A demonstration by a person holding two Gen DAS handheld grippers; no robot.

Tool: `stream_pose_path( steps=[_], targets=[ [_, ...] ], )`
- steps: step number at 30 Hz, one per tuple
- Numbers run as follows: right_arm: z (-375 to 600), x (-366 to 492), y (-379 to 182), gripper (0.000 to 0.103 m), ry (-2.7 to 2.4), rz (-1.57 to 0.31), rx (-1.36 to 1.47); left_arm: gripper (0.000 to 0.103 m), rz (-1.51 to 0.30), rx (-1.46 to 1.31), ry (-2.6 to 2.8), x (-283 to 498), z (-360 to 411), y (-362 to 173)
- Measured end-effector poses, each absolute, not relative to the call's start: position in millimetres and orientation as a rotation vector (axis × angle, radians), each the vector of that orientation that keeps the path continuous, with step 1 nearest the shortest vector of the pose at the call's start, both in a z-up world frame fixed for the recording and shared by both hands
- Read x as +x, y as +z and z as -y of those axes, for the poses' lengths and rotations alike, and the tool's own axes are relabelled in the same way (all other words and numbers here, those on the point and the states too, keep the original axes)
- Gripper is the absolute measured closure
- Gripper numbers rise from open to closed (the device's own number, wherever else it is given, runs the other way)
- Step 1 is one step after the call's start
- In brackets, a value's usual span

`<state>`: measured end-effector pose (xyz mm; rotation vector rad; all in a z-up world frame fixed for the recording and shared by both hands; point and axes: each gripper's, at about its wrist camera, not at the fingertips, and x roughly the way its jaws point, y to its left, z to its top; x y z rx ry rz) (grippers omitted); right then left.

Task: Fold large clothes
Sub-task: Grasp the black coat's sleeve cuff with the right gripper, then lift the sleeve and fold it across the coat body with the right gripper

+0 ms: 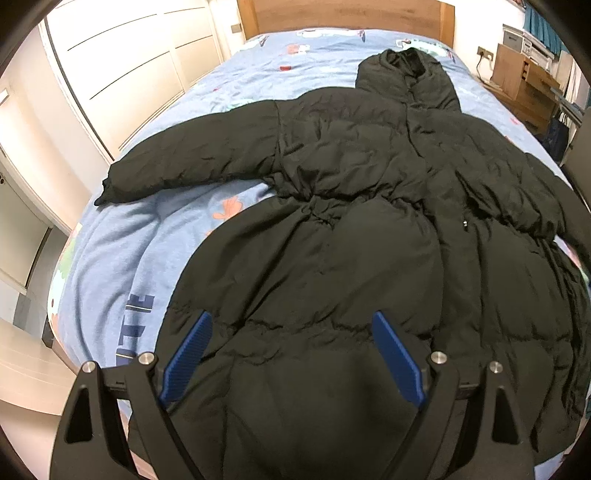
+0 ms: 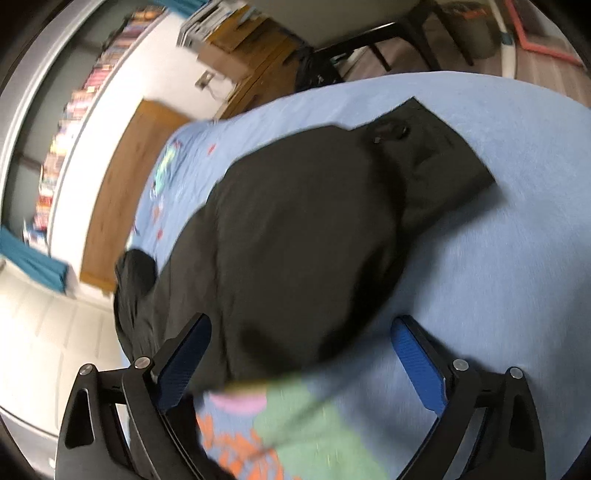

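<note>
A large black hooded puffer coat [image 1: 351, 206] lies spread flat on a bed with a light blue printed cover [image 1: 107, 258]. Its left sleeve [image 1: 177, 162] stretches out toward the bed's left side and the hood [image 1: 406, 74] points at the headboard. My left gripper [image 1: 291, 321] hovers open over the coat's lower hem, with nothing between its blue pads [image 1: 184, 358]. The blurred right wrist view shows the coat [image 2: 295, 240] tilted, its cuffed sleeve end [image 2: 436, 147] lying on the cover [image 2: 498, 258]. My right gripper [image 2: 303, 328] stands open above the coat's edge, gripping nothing.
A wooden headboard [image 1: 343, 14] closes the far end of the bed. White wardrobe doors [image 1: 129, 62] stand to the left. A wooden desk with boxes [image 1: 524, 81] sits at the right. Dark chair legs [image 2: 369, 40] and floor lie beyond the bed's edge.
</note>
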<state>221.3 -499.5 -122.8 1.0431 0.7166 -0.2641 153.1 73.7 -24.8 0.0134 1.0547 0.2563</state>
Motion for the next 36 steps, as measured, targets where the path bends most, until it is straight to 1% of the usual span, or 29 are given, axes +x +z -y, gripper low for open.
stream_pose_path(
  steps=[1, 2, 3, 5, 7, 8, 9, 10, 11, 14, 19, 26, 31, 36],
  targets=[
    [504.4, 223.3, -123.1, 0.014, -0.264, -0.703, 1.051, 0.015, -1.061, 0.012, 0.256, 157.1, -73.4, -27.5],
    [508.6, 225.1, -123.7, 0.024, -0.263, -0.69, 1.06, 0.015, -1.064, 0.01, 0.255, 159.8, -73.5, -29.4],
    [513.1, 228.2, -124.9, 0.03, -0.263, -0.681, 1.073, 0.015, -1.066, 0.009, 0.253, 163.0, -73.3, -31.2],
    [523.4, 232.4, -129.5, 0.055, -0.267, -0.644, 1.124, 0.015, -1.07, 0.005, 0.245, 168.4, -72.7, -33.3],
    [524.3, 231.7, -131.5, 0.065, -0.256, -0.623, 1.164, 0.015, -1.069, 0.005, 0.235, 172.0, -71.7, -33.9],
    [526.1, 232.7, -130.8, 0.073, -0.249, -0.607, 1.176, 0.015, -1.068, 0.006, 0.231, 173.5, -71.1, -34.4],
    [521.8, 237.6, -126.0, 0.078, -0.246, -0.598, 1.168, 0.015, -1.066, 0.005, 0.227, 174.7, -71.1, -34.4],
    [521.6, 238.9, -120.5, 0.085, -0.24, -0.588, 1.149, 0.015, -1.063, 0.003, 0.224, 175.8, -71.4, -34.6],
    [518.2, 242.5, -112.7, 0.089, -0.235, -0.577, 1.128, 0.015, -1.06, -0.001, 0.222, 176.6, -72.1, -34.4],
    [514.0, 247.4, -84.3, 0.093, -0.195, -0.534, 1.059, 0.015, -1.043, -0.014, 0.226, 176.7, -76.3, -32.7],
    [490.6, 265.5, -25.9, 0.094, -0.097, -0.482, 0.93, 0.015, -0.999, -0.037, 0.245, 170.0, -88.6, -25.0],
    [407.4, 297.1, 53.5, 0.094, 0.098, -0.457, 0.762, 0.015, -0.988, -0.11, 0.239, 155.6, -115.5, -19.1],
    [326.6, 316.0, 78.1, 0.094, 0.22, -0.499, 0.658, 0.015, -0.968, -0.138, 0.271, 142.9, -138.6, -16.5],
    [248.9, 329.7, 70.3, 0.094, 0.316, -0.577, 0.579, 0.015, -0.927, -0.16, 0.31, 126.3, -165.9, -14.2]
  ],
)
